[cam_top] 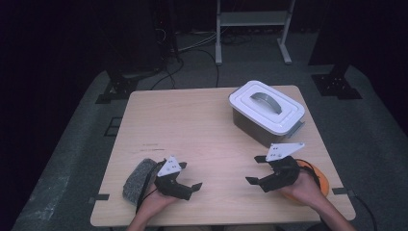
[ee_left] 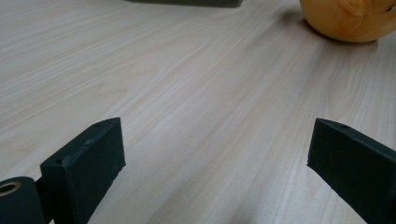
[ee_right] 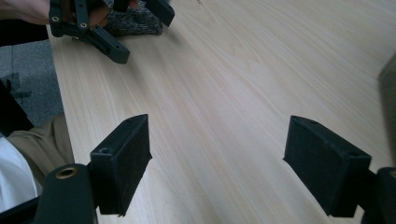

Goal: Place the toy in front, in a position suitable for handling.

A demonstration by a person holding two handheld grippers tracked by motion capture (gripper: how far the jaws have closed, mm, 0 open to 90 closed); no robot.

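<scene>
Currently both tongs, left gripper (cam_top: 188, 178) and right gripper (cam_top: 256, 170), rest released at the desk's (cam_top: 192, 125) near edge, seemingly ready beside grey sponge (cam_top: 138, 177) and orange bowl (cam_top: 318, 179).

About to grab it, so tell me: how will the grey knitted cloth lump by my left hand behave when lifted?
The grey knitted cloth lump looks soft, so it will probably sag and squash. Its fuzzy surface should grip well, and it seems unlikely to roll.

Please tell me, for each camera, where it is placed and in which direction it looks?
High view: above the person's side, facing forward and down on the table; forearms, left tool, right tool.
Left gripper view: on the left tool, facing the orange object; own jaws.
Right gripper view: on the right tool, facing the grey cloth; own jaws.
Shared: all show the table.
</scene>
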